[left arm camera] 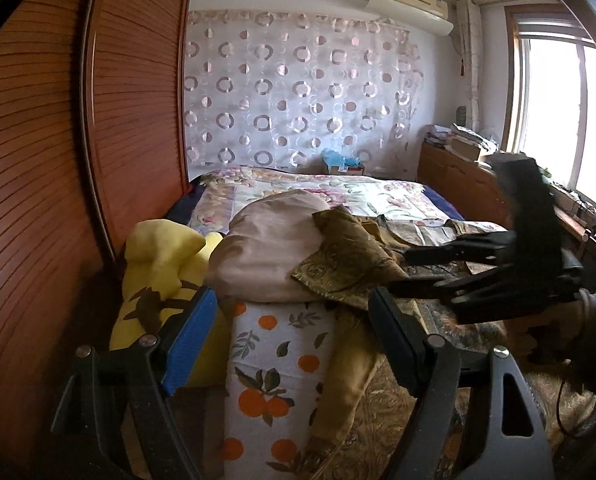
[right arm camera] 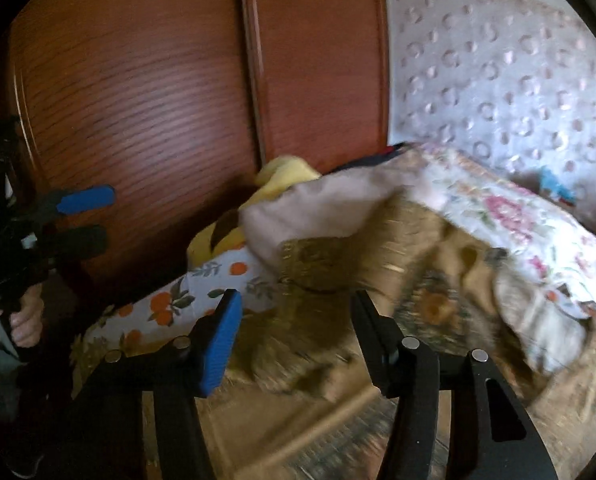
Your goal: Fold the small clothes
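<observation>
Two grippers, both with jaws spread and empty. Far left, wardrobe doors (left arm camera: 98,120) wall off that side. Left gripper (left arm camera: 294,316) hovers above the orange-print cloth (left arm camera: 274,364); beige garment (left arm camera: 270,244) lies ahead, yellow cloth (left arm camera: 158,268) left of it. Right gripper (right arm camera: 296,312) faces the brown patterned cloth (right arm camera: 317,264) and looks nearer that pile. Open room lies rightward across the floral bedspread (left arm camera: 337,192).
</observation>
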Demonstrator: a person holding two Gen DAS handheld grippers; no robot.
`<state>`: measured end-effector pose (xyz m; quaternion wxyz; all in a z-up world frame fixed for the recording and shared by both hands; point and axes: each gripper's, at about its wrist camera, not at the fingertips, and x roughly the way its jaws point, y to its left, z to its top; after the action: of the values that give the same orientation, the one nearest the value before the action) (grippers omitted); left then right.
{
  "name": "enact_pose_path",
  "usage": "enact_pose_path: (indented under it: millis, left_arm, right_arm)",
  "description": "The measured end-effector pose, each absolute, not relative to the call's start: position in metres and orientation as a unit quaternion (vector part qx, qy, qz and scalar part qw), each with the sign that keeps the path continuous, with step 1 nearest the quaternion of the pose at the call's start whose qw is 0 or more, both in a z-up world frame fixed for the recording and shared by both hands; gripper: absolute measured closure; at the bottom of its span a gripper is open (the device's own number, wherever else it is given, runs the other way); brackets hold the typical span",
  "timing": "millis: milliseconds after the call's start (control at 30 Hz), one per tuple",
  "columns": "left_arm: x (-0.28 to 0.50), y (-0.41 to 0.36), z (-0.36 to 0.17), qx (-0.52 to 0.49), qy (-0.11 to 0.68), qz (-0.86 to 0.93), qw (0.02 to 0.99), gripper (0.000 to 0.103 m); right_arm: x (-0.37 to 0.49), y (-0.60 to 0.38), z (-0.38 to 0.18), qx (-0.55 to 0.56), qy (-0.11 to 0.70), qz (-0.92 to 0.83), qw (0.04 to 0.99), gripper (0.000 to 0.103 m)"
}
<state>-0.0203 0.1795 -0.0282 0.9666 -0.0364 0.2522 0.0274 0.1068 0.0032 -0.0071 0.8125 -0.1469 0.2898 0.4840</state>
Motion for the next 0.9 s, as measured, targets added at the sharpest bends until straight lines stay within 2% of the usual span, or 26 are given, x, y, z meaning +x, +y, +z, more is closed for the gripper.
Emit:
enact_pose_path:
  millis: [267, 300, 333, 400, 467, 633, 800, 900]
  left_arm:
    - [-0.024, 0.179, -0.034, -0.034, 0.256, 0.027, 0.966, 0.024]
    - [-0.024, 0.178, -0.036, -0.034, 0.257, 0.026, 0.965, 0.024]
    - [-0.023, 0.178, -0.036, -0.034, 0.257, 0.026, 0.965, 0.024]
    - [-0.023, 0.176, -0.038, -0.035, 0.259, 0.023, 0.965, 0.024]
    - [-0.022, 0.174, -0.038, -0.035, 0.26, 0.021, 0.965, 0.024]
    - [-0.018, 0.163, -0.04, -0.025, 0.265, 0.01, 0.964, 0.024]
    - [-0.013, 0.153, -0.037, -0.022, 0.266, 0.002, 0.964, 0.024]
    - [-0.009, 0.147, -0.039, -0.021, 0.269, -0.003, 0.963, 0.024]
  right_arm:
    - [0.144, 0.058, -0.06, -0.195, 0.352, 0.455, 0.794, 0.047]
    - [0.145, 0.064, -0.064, -0.204, 0.35, 0.449, 0.796, 0.059]
    - [0.148, 0.067, -0.067, -0.213, 0.349, 0.441, 0.799, 0.066]
    - [0.155, 0.07, -0.068, -0.217, 0.35, 0.434, 0.801, 0.091]
    - [0.154, 0.067, -0.063, -0.217, 0.329, 0.419, 0.818, 0.096]
    - [0.16, 0.041, -0.046, -0.168, 0.302, 0.412, 0.843, 0.097]
    - [0.181, 0.005, -0.049, -0.121, 0.316, 0.362, 0.869, 0.097]
    - [0.189, -0.017, -0.055, -0.106, 0.318, 0.332, 0.882, 0.088]
